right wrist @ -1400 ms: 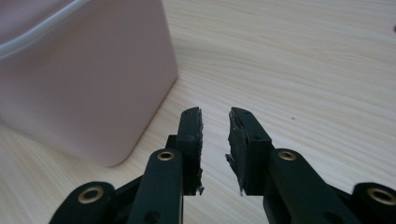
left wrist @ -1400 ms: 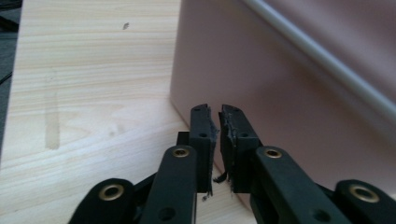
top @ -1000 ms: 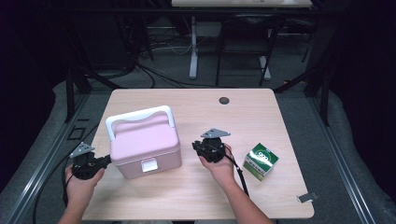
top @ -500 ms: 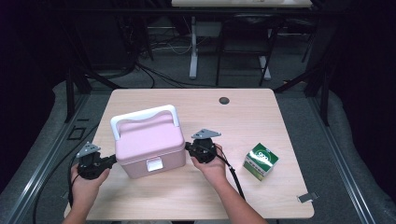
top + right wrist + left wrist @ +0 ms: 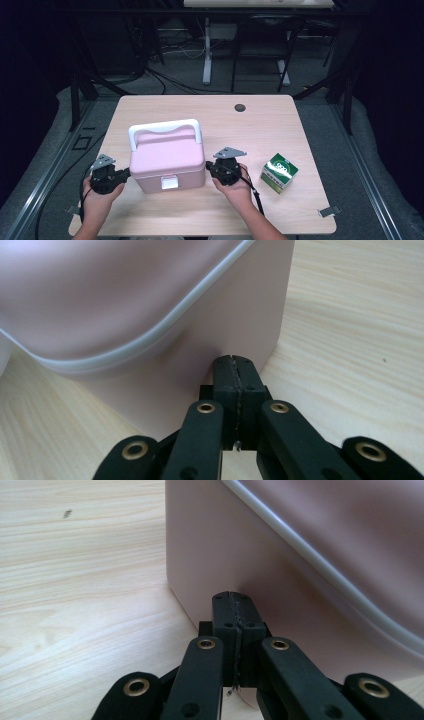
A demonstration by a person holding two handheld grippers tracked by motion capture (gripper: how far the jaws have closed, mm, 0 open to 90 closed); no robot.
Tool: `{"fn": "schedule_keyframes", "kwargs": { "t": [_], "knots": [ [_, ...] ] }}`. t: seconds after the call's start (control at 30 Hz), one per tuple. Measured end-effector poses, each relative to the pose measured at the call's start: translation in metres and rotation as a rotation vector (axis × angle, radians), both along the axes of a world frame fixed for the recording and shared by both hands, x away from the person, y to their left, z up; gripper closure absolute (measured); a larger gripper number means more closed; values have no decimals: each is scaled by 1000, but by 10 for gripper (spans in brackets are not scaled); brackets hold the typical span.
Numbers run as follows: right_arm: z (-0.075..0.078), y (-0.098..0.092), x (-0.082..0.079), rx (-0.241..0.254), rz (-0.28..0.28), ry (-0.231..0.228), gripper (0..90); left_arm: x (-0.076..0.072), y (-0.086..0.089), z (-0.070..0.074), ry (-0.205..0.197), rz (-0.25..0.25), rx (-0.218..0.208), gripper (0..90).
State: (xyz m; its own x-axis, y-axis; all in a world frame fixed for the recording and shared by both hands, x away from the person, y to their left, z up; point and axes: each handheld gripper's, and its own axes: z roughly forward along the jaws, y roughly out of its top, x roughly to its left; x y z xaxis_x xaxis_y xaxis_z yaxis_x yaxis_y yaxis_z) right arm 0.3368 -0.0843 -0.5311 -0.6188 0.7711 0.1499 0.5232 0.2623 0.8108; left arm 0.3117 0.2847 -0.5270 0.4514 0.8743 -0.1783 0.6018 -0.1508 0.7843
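Observation:
A pink lidded box (image 5: 167, 160) with a white handle (image 5: 165, 128) and a white front latch (image 5: 169, 183) stands on the wooden table (image 5: 260, 130). My left gripper (image 5: 125, 173) is shut with nothing between its jaws, tips against the box's left side wall (image 5: 210, 555). My right gripper (image 5: 209, 169) is also shut and empty, its tips (image 5: 235, 362) pressed to the box's right side wall (image 5: 200, 340). A hand holds each gripper from the near edge. A grey seam (image 5: 320, 565) runs between lid and base.
A green and white carton (image 5: 279, 171) lies on the table to the right of the right hand. A dark round hole (image 5: 240, 107) sits near the far edge. A small grey clip (image 5: 330, 211) lies at the near right corner.
The pink box has slid right and toward the near edge, pushed by the left gripper. The right gripper moved left from beside the carton to the box's right wall.

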Motion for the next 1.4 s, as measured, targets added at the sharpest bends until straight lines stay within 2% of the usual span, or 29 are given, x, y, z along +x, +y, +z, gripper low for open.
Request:
{"fn": "schedule_keyframes", "kwargs": {
  "t": [0.17, 0.47, 0.53, 0.67, 0.73, 0.93, 1.03, 1.13, 1.23, 1.3, 1.37, 1.4],
  "knots": [
    [0, -10, -12, 11, -13, 8, 900, -2, -11, 1, 10, -27, -4, 900],
    [3, -30, -40, -15, -27, 21, 900, -10, -31, 2, 18, -60, 5, 900],
    [3, -32, -42, -17, -34, 14, 900, -12, -34, 2, 18, -71, 4, 900],
    [5, -41, -50, -18, -56, 36, 900, -18, -44, 3, 22, -100, 9, 900],
    [4, -47, -54, -1, -79, 46, 900, -20, -47, 3, 24, -112, 16, 900],
    [5, -60, -65, 2, -98, 59, 900, -25, -59, 3, 26, -140, 7, 900],
    [7, -64, -71, -2, -106, 72, 900, -26, -61, 4, 33, -153, 4, 900],
    [6, -65, -77, -6, -110, 56, 900, -27, -63, 3, 30, -156, 4, 900],
    [7, -65, -82, -27, -110, 70, 900, -27, -64, 3, 34, -165, -4, 900],
    [7, -65, -83, -31, -111, 62, 900, -27, -63, 3, 37, -172, -8, 898],
    [7, -66, -82, -33, -112, 63, 874, -27, -61, 3, 42, -170, -6, 873],
    [6, -68, -80, -33, -118, 56, 836, -26, -61, 3, 40, -174, 0, 829]
  ]
}}
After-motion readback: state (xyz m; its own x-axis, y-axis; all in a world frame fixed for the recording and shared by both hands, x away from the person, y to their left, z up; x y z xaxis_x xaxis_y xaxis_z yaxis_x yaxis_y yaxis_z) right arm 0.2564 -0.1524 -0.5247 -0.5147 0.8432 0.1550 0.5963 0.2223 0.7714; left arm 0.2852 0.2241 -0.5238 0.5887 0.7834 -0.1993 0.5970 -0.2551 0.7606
